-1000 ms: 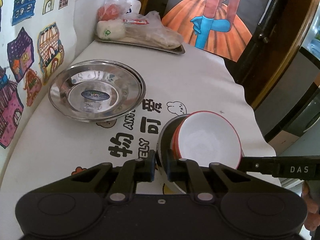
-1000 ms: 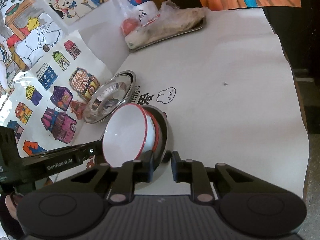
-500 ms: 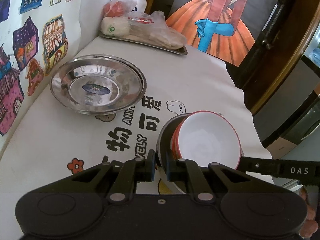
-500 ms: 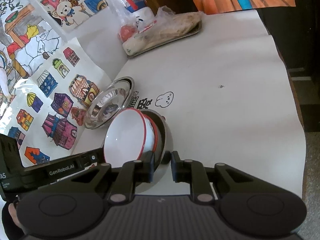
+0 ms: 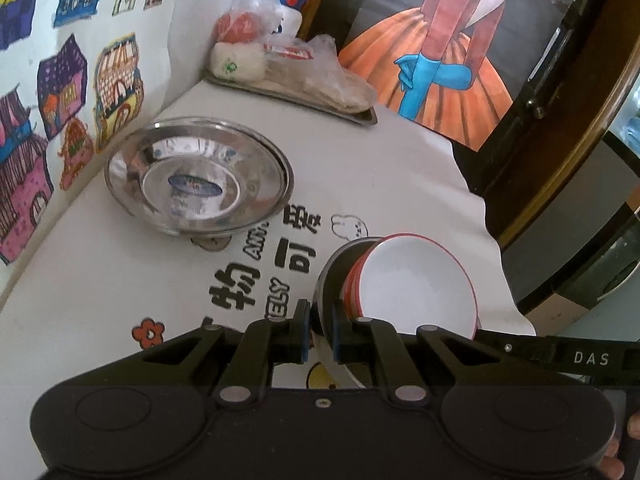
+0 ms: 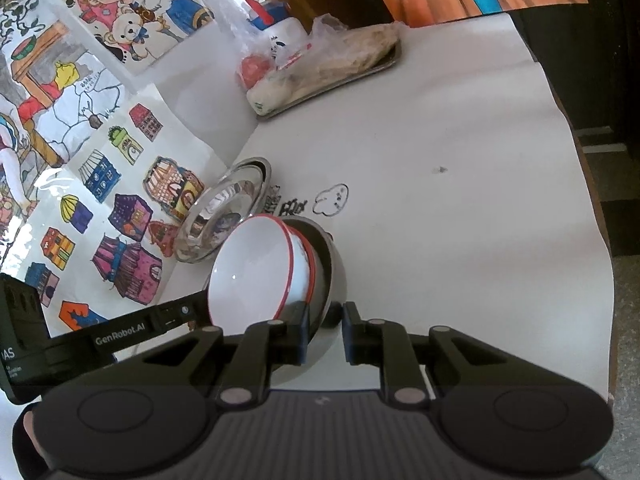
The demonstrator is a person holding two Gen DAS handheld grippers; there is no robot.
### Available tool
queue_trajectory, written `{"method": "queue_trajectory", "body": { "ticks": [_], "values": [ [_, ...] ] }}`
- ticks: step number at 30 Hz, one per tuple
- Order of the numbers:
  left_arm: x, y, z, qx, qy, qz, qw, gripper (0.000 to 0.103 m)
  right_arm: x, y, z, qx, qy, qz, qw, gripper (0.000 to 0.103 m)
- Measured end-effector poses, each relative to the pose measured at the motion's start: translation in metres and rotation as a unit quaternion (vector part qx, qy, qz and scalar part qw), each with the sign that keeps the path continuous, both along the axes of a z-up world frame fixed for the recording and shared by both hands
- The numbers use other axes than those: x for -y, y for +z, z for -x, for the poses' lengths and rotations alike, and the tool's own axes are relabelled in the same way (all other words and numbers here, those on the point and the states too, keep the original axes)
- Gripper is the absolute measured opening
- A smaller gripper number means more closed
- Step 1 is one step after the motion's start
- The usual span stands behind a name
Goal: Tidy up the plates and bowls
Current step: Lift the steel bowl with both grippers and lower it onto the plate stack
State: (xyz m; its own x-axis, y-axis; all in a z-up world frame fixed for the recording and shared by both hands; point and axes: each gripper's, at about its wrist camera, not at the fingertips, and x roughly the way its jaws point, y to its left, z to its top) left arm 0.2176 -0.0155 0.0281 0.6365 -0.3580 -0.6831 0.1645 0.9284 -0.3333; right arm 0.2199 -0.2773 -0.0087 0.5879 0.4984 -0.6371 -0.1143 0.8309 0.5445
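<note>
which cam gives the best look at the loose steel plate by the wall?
Left wrist: the steel plate lies nearly face-on, whole rim and centre label visible. In the right wrist view it is seen edge-on, its near part hidden behind the white bowls.

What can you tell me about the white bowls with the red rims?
The white bowls with the red rims look like glossy ceramic, nested in a small stack with the inside of the front one plain white. They sit tipped on their side inside a shiny steel bowl, above the white tablecloth. The left gripper and the right gripper each pinch the steel bowl's rim.
</note>
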Motion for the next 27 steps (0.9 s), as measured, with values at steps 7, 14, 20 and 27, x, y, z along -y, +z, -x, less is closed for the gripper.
{"method": "queue_trajectory", "body": {
  "ticks": [7,14,20,27],
  "values": [
    [-0.007,0.007,-0.005,0.006,0.013,0.004,0.9999,0.008,-0.007,0.009,-0.009,0.011,0.004,0.000,1.000,0.019],
    [-0.011,0.016,-0.010,0.018,0.026,-0.005,0.9995,0.008,-0.015,0.014,-0.021,0.021,0.013,-0.005,1.000,0.019],
    [-0.014,0.019,-0.015,0.026,0.035,-0.016,0.9989,0.008,-0.021,0.014,-0.031,0.021,0.020,-0.010,1.000,0.019],
    [-0.020,0.020,-0.023,0.029,0.045,-0.015,0.9985,0.008,-0.027,0.017,-0.042,0.026,0.026,-0.010,0.999,0.019]
  ]
}}
